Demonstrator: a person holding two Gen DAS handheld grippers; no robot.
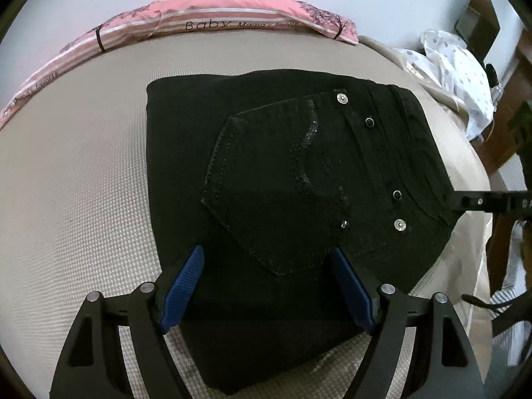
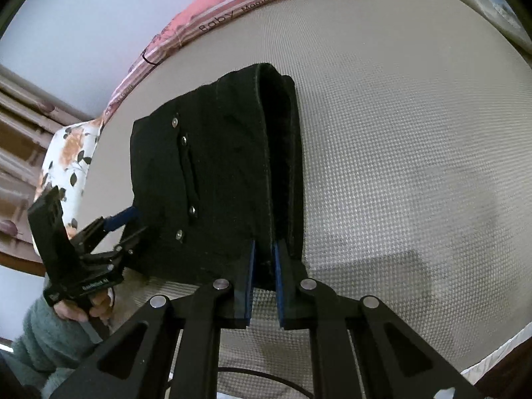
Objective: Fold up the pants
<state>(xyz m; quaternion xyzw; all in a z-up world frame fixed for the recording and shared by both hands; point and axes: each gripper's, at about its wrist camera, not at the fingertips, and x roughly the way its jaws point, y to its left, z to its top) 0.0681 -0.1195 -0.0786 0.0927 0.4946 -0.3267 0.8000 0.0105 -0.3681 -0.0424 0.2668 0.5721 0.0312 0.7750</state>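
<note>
Folded pants (image 1: 282, 173) lie mid-mattress (image 1: 83, 199), bare margin around.

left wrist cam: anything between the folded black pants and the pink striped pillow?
Nothing: only bare beige woven mattress between the black pants and pink striped pillow, left wrist view.

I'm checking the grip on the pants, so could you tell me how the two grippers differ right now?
The left gripper stands wide open over the folded pants; the right gripper is nearly shut, pinching the pants' edge. The left hangs over the pocket side, the right at the waistband end. Both have blue pads and point downward.
</note>
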